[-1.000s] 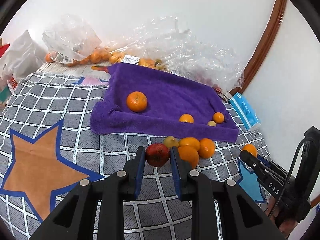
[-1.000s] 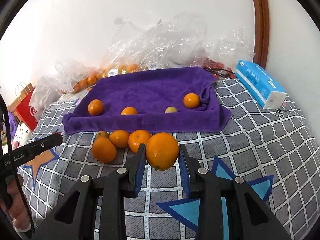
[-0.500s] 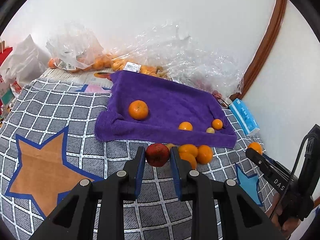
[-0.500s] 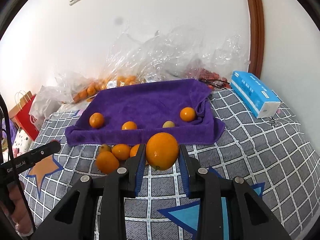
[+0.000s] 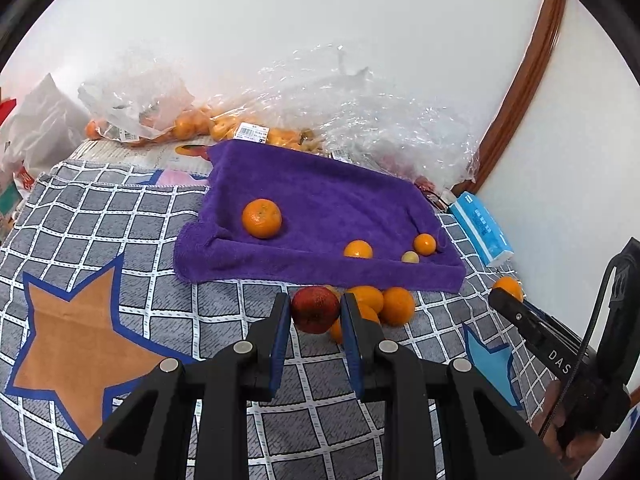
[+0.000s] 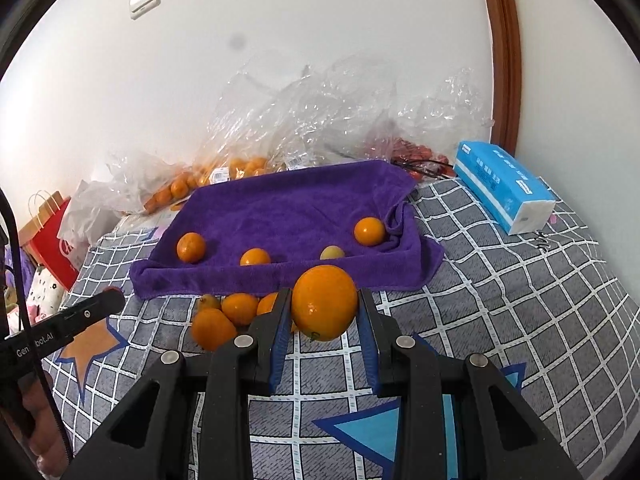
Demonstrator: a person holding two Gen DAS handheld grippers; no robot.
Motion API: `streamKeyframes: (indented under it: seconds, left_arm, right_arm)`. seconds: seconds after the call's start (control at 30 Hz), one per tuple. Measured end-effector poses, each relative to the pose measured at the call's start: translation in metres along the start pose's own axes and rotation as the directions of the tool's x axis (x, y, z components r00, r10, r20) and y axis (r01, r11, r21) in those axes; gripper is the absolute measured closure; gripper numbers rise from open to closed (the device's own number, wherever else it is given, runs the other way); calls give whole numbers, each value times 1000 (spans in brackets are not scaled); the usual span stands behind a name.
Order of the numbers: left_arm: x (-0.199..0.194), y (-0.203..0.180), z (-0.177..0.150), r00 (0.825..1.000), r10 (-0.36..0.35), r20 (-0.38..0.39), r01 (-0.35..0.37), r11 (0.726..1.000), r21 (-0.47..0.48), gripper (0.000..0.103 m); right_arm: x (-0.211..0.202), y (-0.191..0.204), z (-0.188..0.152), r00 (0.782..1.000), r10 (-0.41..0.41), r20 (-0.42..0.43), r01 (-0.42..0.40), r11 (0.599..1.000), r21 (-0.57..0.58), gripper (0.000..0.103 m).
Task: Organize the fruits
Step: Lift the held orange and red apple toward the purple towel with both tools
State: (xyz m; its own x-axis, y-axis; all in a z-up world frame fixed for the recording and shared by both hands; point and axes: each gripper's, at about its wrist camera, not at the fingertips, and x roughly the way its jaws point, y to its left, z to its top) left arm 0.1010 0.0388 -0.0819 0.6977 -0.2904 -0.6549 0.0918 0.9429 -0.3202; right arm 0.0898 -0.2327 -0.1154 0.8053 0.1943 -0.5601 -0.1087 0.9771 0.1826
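Left wrist view: left gripper clamped a dark red fruit, held just short of the purple towel's near edge, loose oranges beside it. Four fruits already lay on the towel.

Right wrist view: right gripper gripped a large orange, also before the towel's near edge. Step judged: carrying fruit in. Next: reach over the fold, release onto the towel.

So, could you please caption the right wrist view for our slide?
Right gripper holds a large orange before a purple towel with four small fruits.
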Motion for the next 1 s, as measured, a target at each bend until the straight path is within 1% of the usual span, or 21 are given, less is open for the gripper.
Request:
streamKeyframes:
  seconds: [0.6,1.0]
  left_arm:
    - [7,-1,4,1000,-6,-5,6,1000,5,80]
    - [13,2,17,1000,8,6,-8,1000,9,80]
  right_arm:
    - [6,-1,9,1000,-8,15,8,1000,-1,71]
    - [12,-3,21,999,-16,31,17,1000,-20,71]
